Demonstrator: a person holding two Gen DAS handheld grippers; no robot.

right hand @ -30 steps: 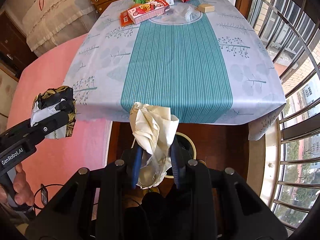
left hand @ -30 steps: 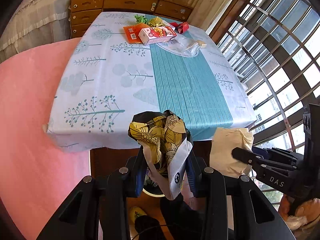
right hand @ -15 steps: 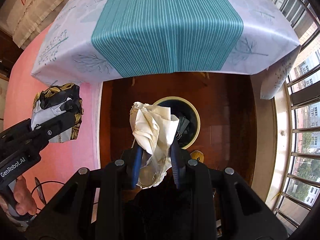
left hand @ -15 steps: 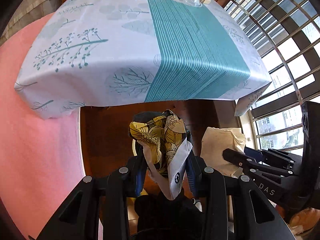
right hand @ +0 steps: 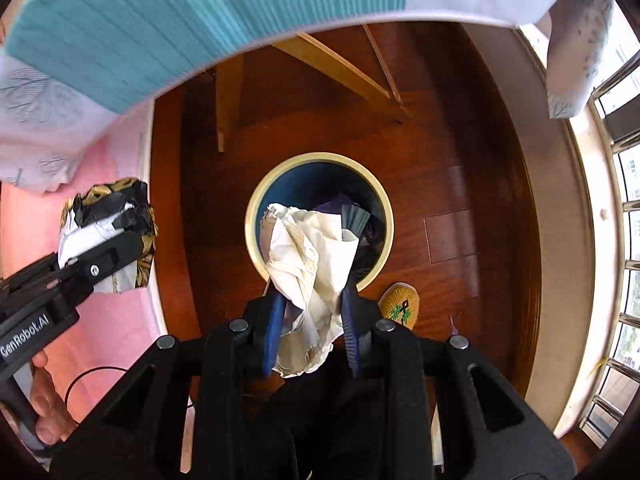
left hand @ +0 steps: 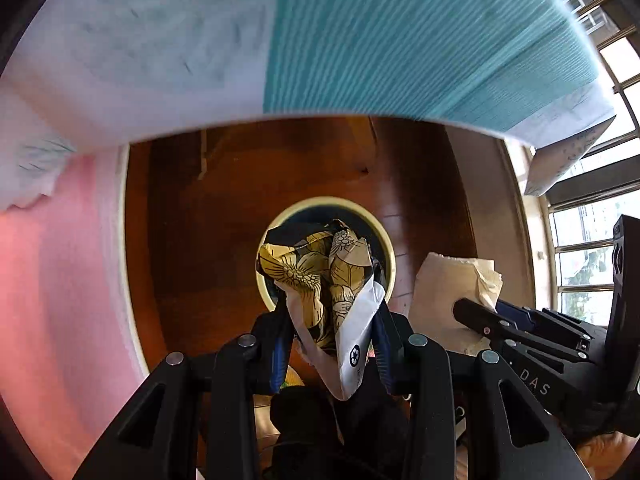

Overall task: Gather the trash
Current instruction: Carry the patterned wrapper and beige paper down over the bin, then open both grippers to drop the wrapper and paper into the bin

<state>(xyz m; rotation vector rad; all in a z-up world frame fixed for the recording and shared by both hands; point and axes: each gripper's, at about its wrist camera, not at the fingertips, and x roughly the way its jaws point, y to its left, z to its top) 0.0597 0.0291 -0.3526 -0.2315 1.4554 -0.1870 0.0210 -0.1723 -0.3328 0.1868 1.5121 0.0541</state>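
Observation:
My left gripper is shut on a crumpled wrapper printed with yellow flowers on black, white inside. It hangs over the round cream-rimmed waste bin on the wooden floor. In the right wrist view my right gripper is shut on a crumpled cream paper wad, directly above the same bin, whose dark blue inside holds some dark trash. Each view shows the other gripper at its side: the paper wad at right, the flowered wrapper at left.
The table's hanging cloth, teal-striped and pale with tree prints, overhangs the top of both views. Table legs stand behind the bin. A pink rug lies left, window bars right. A yellow slipper toe sits beside the bin.
Both grippers have dropped from table-top height to below the table edge and tipped downward. The bin has come into view under them. Both grips are unchanged.

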